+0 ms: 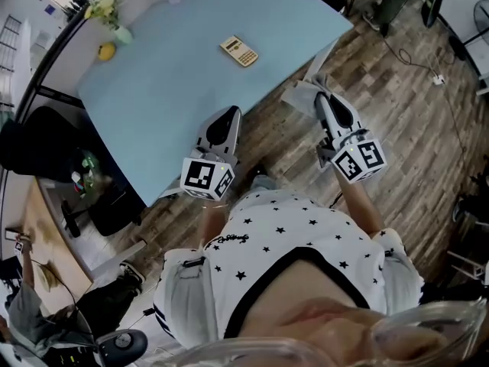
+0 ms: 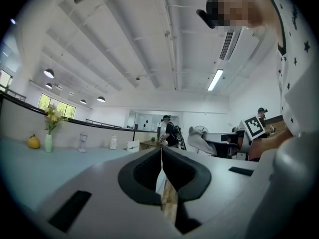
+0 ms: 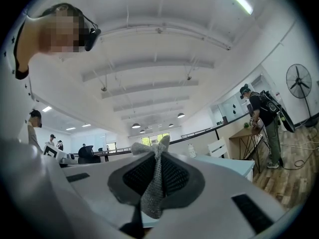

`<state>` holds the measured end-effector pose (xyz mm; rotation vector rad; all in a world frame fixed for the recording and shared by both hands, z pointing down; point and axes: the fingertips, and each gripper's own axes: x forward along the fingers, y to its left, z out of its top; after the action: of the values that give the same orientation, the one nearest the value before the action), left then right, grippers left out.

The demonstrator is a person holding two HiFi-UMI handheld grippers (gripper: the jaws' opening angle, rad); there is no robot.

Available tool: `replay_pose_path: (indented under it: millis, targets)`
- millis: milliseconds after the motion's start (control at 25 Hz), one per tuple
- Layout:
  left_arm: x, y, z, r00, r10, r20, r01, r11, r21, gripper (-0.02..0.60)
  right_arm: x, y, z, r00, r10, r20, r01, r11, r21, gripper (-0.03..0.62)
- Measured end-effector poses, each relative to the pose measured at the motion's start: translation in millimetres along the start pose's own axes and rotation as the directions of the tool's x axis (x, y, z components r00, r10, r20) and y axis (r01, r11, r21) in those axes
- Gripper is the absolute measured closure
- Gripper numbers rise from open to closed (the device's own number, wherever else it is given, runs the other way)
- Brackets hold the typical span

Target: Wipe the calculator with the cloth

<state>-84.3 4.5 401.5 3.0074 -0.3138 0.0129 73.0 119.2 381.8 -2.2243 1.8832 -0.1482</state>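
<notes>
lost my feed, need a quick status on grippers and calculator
Left gripper shut, empty. Right gripper shut on cloth. Calculator flat on table, ahead of both, not yet reached. Nothing between.

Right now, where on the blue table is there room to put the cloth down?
The table is bare between the calculator and the near edge by the left gripper. It's busiest at the corner with the vase and yellow fruit.
</notes>
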Motion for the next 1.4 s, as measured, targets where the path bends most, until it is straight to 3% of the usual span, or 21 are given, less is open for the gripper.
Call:
replay_pose_path:
  millis: [280, 760, 960, 1120, 1400]
  targets:
    - [6, 50, -5, 0.997, 0.077, 0.008, -0.077, 0.997, -0.028, 0.551, 54, -5, -2, 0.999, 0.033, -0.006, -0.033, 0.999, 0.021, 0.562]
    - [10, 93, -2, 0.985, 0.172, 0.013, -0.171, 0.985, -0.032, 0.551, 122, -12, -16, 0.994, 0.100, -0.049, -0.099, 0.995, 0.032, 0.562]
    - [14, 116, -6, 0.957, 0.290, -0.006, -0.290, 0.956, -0.033, 0.551, 172, -21, -19, 0.977, 0.202, -0.065, -0.199, 0.979, 0.054, 0.562]
    - [27, 131, -2, 0.916, 0.400, 0.005, -0.400, 0.916, -0.034, 0.551, 217, -30, -23, 0.950, 0.303, -0.083, -0.297, 0.952, 0.076, 0.562]
    - [54, 147, 3, 0.862, 0.507, -0.004, -0.507, 0.862, -0.023, 0.551, 271, -50, -32, 0.906, 0.410, -0.111, -0.396, 0.910, 0.126, 0.562]
